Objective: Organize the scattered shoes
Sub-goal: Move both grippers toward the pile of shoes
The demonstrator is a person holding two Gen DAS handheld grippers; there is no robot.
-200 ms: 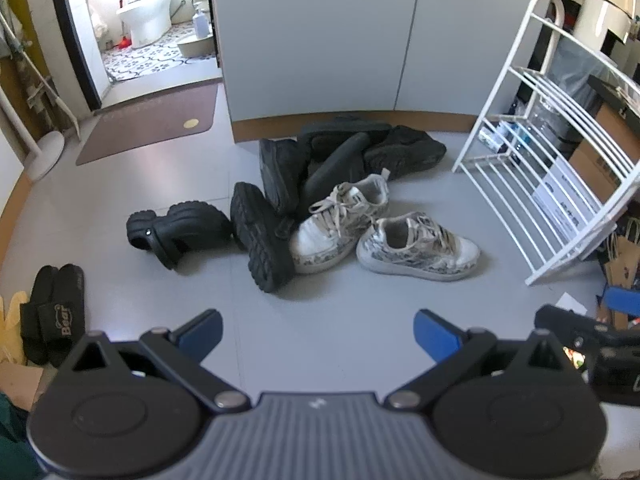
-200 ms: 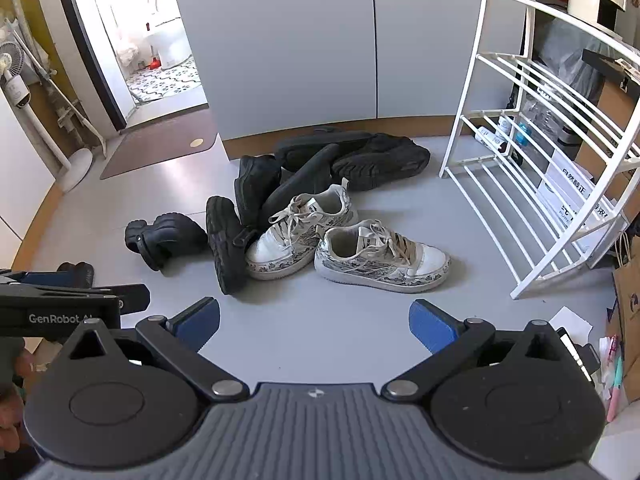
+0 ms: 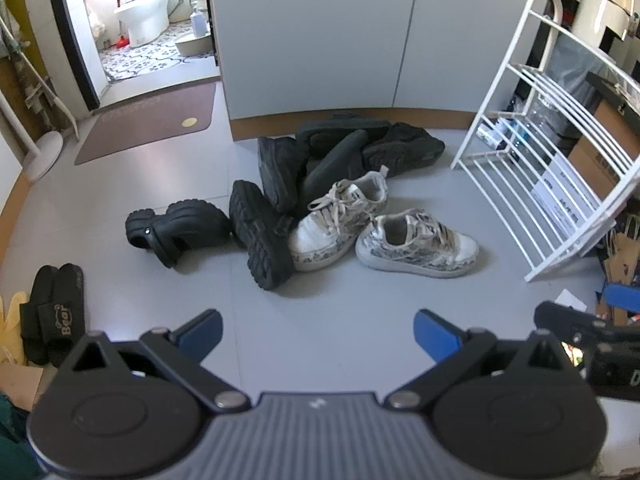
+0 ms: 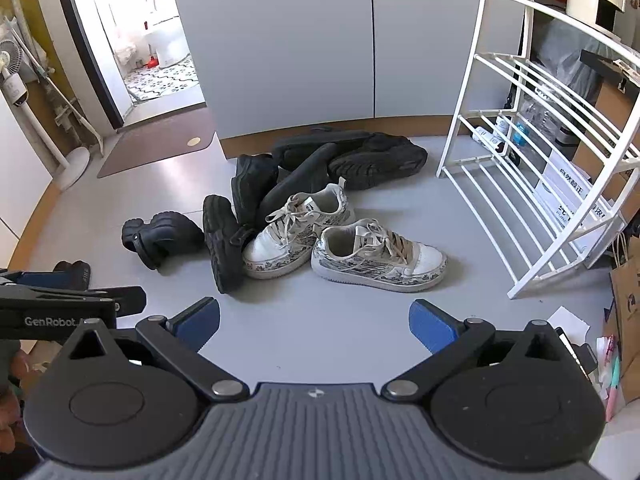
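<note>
A heap of shoes lies on the grey floor before a grey cabinet. Two white patterned sneakers sit in front: one (image 4: 378, 256) to the right, the other (image 4: 296, 232) leaning on the pile. Several black shoes (image 4: 320, 164) are stacked behind, a chunky black one (image 4: 222, 240) lies on its side, and a black clog (image 4: 158, 236) rests apart at the left. My left gripper (image 3: 318, 334) and right gripper (image 4: 314, 320) both hover open, well short of the shoes, holding nothing. A white wire shoe rack (image 4: 540, 152) stands at the right with bare shelves.
Black "Bear" slippers (image 3: 54, 312) lie at the left by the wall. A brown mat (image 3: 152, 124) lies at an open bathroom doorway. Boxes and paper bags (image 4: 626, 284) crowd the floor behind and beside the rack. A fan stand (image 4: 72, 160) stands at the left.
</note>
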